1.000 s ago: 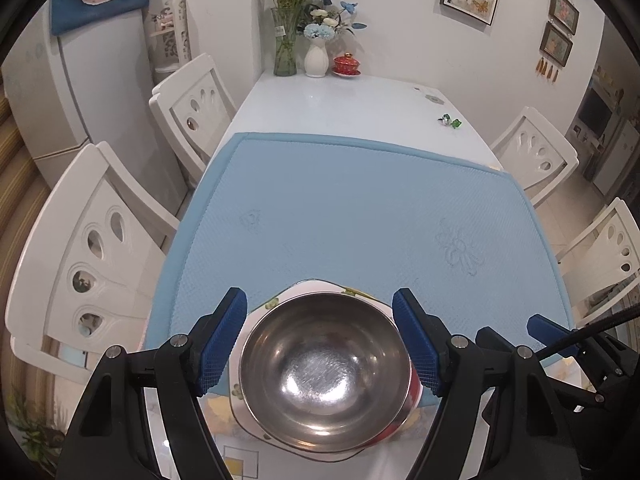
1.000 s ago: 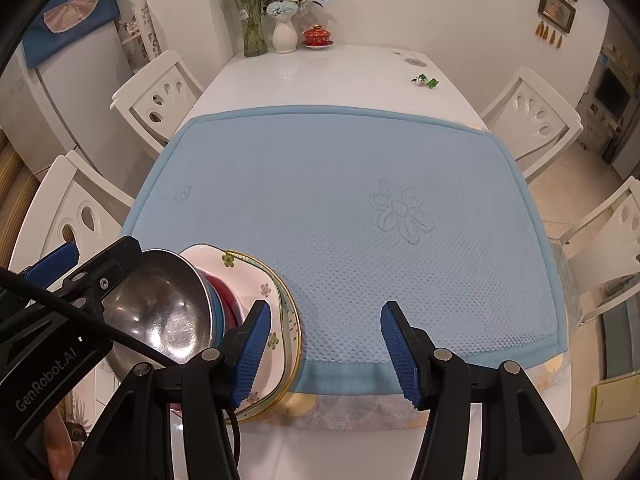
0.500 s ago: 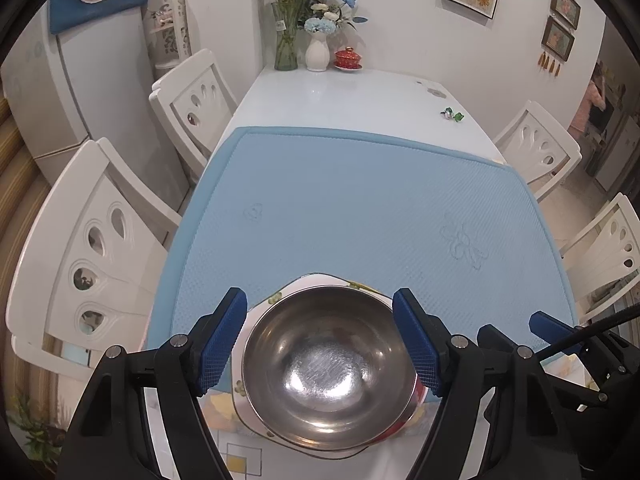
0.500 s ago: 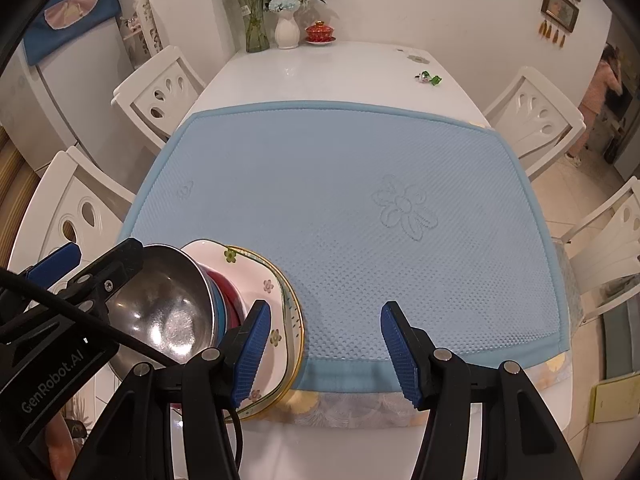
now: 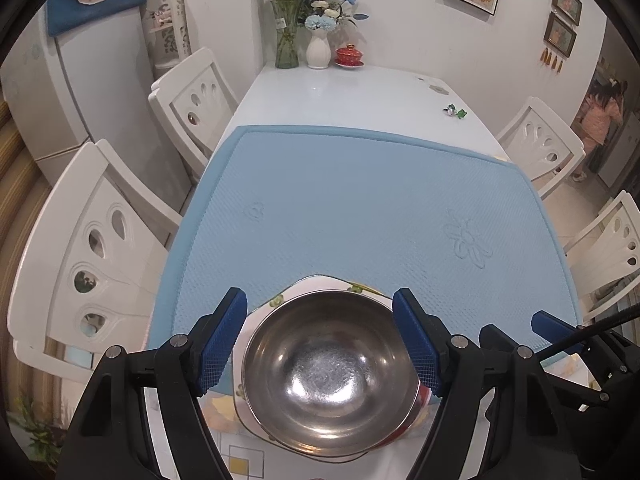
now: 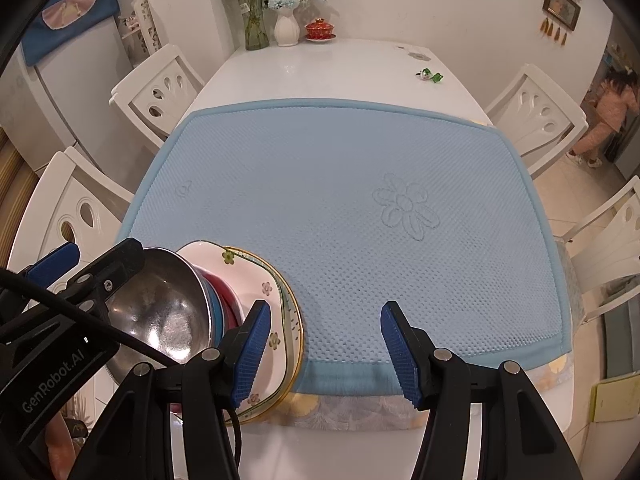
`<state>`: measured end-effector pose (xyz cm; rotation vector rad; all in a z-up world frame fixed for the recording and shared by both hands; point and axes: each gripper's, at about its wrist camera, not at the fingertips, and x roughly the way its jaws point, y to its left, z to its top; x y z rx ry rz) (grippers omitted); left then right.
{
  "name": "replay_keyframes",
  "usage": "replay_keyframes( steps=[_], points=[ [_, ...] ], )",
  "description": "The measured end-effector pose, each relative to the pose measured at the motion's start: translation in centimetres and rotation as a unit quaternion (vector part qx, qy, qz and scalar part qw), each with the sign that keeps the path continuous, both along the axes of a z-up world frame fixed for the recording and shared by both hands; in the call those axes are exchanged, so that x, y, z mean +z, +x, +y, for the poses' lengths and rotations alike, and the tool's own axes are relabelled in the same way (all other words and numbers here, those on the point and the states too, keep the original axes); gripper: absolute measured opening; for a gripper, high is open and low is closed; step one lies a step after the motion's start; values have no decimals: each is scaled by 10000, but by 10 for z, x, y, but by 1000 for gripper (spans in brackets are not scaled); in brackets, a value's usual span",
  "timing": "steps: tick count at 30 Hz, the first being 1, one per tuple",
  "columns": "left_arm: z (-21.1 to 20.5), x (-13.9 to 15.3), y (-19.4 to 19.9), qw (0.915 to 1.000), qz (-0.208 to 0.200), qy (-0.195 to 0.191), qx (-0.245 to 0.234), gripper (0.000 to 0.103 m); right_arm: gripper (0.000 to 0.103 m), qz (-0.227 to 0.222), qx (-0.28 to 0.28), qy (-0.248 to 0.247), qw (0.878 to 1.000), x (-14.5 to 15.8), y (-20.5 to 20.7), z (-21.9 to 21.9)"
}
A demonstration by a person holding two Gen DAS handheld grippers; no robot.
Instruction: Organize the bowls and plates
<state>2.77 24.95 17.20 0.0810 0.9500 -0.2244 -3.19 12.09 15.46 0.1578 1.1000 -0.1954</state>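
Left gripper hangs over the round stainless-steel bowl, its blue pads spread wide on either side of the rim with a gap on each side, gripping nothing. That bowl tops a stack (a red bowl and a blue one nested beneath it) resting on a white flower-patterned plate with a gold edge, at the near left corner of the light blue textured mat on the white dining table. Right gripper hovers beside the stack over bare mat, jaws apart and empty.
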Motion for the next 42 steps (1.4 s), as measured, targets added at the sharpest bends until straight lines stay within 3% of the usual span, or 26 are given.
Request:
replay_keyframes(
  steps=[27,42],
  points=[
    [-12,4,-4,9993,-179,329,83,74,55,62,58,-19,10000,-2,-1,-2],
    [-59,10,-21,9988,-135,446,132,74,55,0,72,8,10000,9,-20,-50]
  ],
)
